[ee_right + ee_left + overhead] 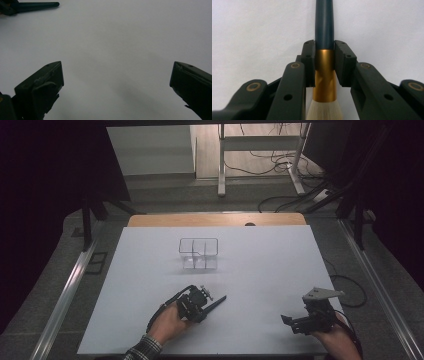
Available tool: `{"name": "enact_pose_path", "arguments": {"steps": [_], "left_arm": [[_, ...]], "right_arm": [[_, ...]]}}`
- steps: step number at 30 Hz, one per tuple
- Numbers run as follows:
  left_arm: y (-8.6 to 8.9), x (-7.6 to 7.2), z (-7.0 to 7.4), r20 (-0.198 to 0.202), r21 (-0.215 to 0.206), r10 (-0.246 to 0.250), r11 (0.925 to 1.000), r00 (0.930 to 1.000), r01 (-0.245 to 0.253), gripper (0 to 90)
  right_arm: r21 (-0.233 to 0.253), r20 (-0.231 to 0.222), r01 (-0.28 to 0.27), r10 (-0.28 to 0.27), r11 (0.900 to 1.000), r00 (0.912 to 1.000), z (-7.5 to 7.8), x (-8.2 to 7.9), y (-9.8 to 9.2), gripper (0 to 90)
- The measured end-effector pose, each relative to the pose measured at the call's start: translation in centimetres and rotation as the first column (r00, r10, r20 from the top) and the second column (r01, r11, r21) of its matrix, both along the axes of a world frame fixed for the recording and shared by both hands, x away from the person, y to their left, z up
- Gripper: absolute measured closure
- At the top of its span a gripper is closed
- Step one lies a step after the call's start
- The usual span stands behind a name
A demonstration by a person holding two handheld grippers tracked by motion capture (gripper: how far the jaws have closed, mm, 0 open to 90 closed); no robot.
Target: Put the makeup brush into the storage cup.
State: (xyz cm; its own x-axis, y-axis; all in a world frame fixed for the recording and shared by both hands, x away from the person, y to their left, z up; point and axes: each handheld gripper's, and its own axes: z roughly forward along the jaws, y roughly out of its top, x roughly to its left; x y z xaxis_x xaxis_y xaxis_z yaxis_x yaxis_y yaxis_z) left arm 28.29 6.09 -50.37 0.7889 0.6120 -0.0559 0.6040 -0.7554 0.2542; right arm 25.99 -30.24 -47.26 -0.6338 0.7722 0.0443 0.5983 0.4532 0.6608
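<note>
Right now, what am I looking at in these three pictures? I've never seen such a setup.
A person sits at a white table, holding a hand-operated two-jaw gripper in each hand. The high view looks down from above; the other two pictures come from cameras riding on each gripper. The left gripper is clamped on a makeup brush: dark handle, gold collar, pale bristles toward the camera. In the high view its handle pokes out toward the right. The right gripper is open and holds nothing. A clear plastic organizer with compartments stands farther back.

One brush (324, 50), one clear divided organizer (198, 253) and two grippers, left (204, 307) and right (292, 322), are being counted.
</note>
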Motion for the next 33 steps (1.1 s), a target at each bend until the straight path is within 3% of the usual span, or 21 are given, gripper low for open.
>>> {"name": "enact_pose_path", "arguments": {"steps": [29,33], "left_arm": [[1.0,0.1,0.6,0.009,-0.094,-0.007,0.9956,0.9999,0.008,72.9],[1.0,0.0,0.9,0.030,-0.107,-0.006,0.9942,0.9995,0.009,73.0]], "right_arm": [[0.000,-0.003,-0.002,0.002,1.000,1.0000,0.0,0.0,0.0,0.0],[0.000,-0.004,-0.002,0.002,1.000,1.0000,0.0,0.0,0.0,0.0]]}}
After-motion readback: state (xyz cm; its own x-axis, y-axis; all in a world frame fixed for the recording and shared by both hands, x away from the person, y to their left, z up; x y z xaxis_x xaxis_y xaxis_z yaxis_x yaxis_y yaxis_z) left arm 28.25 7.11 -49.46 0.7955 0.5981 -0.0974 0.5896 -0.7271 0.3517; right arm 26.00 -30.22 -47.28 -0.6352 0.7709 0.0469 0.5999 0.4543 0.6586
